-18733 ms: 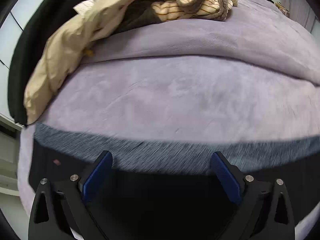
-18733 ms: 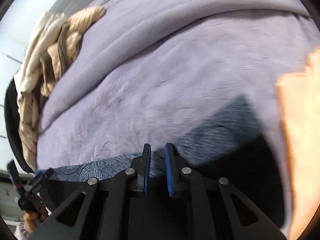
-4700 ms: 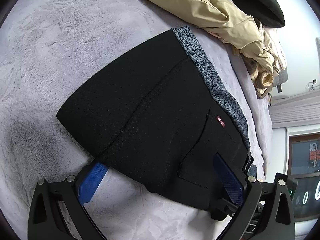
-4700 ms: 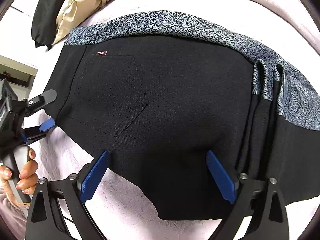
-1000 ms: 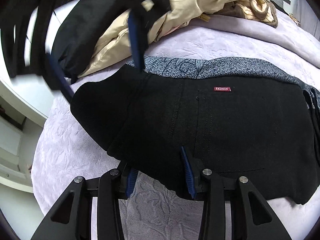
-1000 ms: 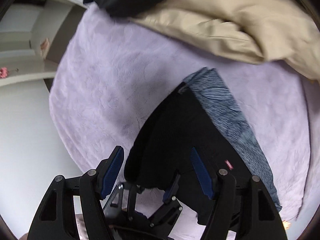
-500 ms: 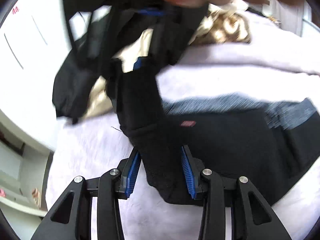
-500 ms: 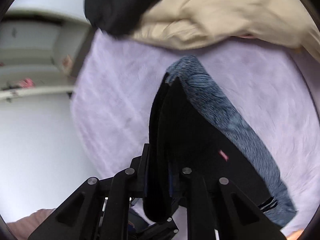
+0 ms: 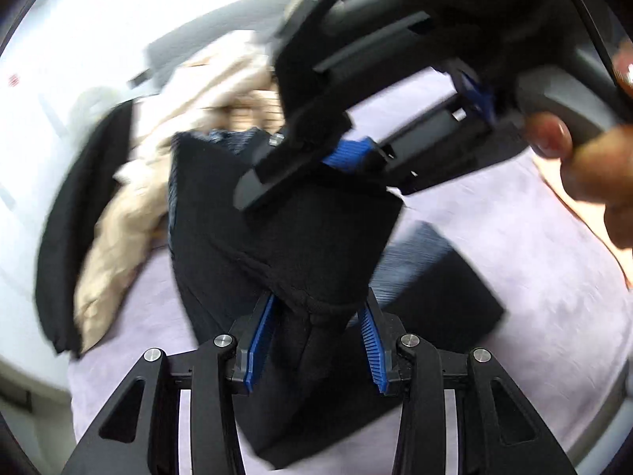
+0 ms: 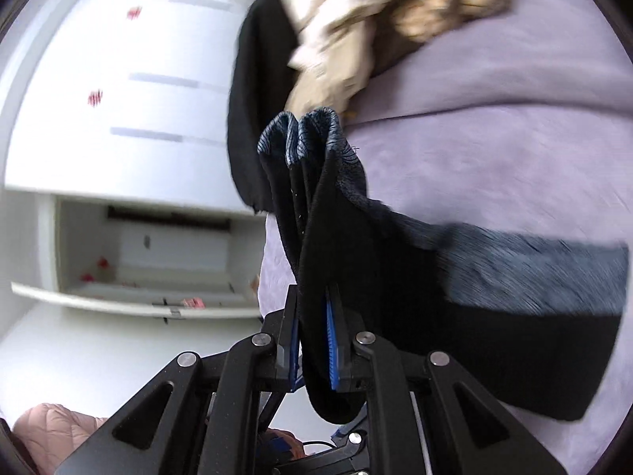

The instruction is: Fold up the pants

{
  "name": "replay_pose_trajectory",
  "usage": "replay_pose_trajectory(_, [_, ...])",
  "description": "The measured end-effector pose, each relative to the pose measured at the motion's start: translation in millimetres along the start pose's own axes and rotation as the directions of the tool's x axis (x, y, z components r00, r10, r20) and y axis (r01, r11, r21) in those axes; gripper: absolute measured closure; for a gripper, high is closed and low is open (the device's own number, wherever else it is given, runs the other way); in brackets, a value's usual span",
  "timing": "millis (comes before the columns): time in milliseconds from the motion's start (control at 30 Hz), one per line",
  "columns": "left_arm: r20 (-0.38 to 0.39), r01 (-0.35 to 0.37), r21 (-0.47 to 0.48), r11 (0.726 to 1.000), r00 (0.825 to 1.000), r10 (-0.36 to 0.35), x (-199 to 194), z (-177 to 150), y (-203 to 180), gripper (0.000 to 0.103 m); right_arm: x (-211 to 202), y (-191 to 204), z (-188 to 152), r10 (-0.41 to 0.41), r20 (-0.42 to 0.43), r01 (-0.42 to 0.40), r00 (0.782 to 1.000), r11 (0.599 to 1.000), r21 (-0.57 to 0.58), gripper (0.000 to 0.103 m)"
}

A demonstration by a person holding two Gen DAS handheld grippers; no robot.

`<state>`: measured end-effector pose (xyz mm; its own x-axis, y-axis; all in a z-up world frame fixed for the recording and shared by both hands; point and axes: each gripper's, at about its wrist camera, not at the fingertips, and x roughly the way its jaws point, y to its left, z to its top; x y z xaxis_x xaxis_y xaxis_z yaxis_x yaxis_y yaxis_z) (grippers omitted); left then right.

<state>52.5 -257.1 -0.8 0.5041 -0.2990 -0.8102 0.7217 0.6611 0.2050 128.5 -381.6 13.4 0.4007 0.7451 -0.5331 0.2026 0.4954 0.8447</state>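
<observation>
1. Clearly mid-fold: the black pants (image 9: pixel 300 237) are being lifted at one end off the lilac bedspread (image 9: pixel 534 277), while the other end, with its grey patterned waistband (image 10: pixel 534 273), is lying flat on the bed. The garment already looks doubled into several layers; carrying the raised end across and laying it down appears to be what is left.
2. Left gripper (image 9: pixel 314 340): blue pads are standing partly closed, pressing on a thick bunch of black cloth that is filling the space between them. Gripping the pants.
3. Right gripper (image 10: pixel 312 346): jaws are nearly together, pinching the layered edge of the pants, whose folded waistband is standing up just beyond the fingertips. In the left wrist view it is showing above, blurred, biting the upper edge of the lifted cloth.
4. Also present: a heap of beige and black clothes (image 10: pixel 356 31) lying at the far side of the bed; a white cabinet (image 10: pixel 138 237) standing beside the bed.
</observation>
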Motion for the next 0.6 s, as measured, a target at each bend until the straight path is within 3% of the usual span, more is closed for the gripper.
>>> replay_pose_trajectory(167, [-0.078, 0.065, 0.168, 0.984, 0.996, -0.052, 37, -12, -78, 0.061, -36, -95, -42, 0.02, 0.103, -0.035, 0.995, 0.989, 0.143, 0.091])
replay_pose_trajectory(267, [-0.139, 0.085, 0.208, 0.974, 0.989, -0.057, 61, -18, -99, 0.061, -33, -143, -53, -0.016, 0.124, -0.01, 0.992, 0.979, 0.206, 0.091])
replay_pose_trajectory(367, [-0.197, 0.102, 0.209, 0.973, 0.979, -0.061, 80, -24, -107, 0.061, -29, -178, -52, -0.057, 0.11, 0.029, 0.992, 0.97, 0.243, 0.091])
replay_pose_trajectory(467, [-0.211, 0.13, 0.208, 0.97, 0.974, -0.085, 75, -29, -100, 0.052, -29, -195, -59, -0.064, 0.111, 0.035, 0.992, 0.968, 0.249, 0.091])
replay_pose_trajectory(600, [-0.241, 0.205, 0.052, 0.977, 0.953, -0.187, 56, -32, -64, 0.046, -29, -179, -57, -0.16, 0.081, 0.143, 0.984, 0.973, 0.181, 0.091])
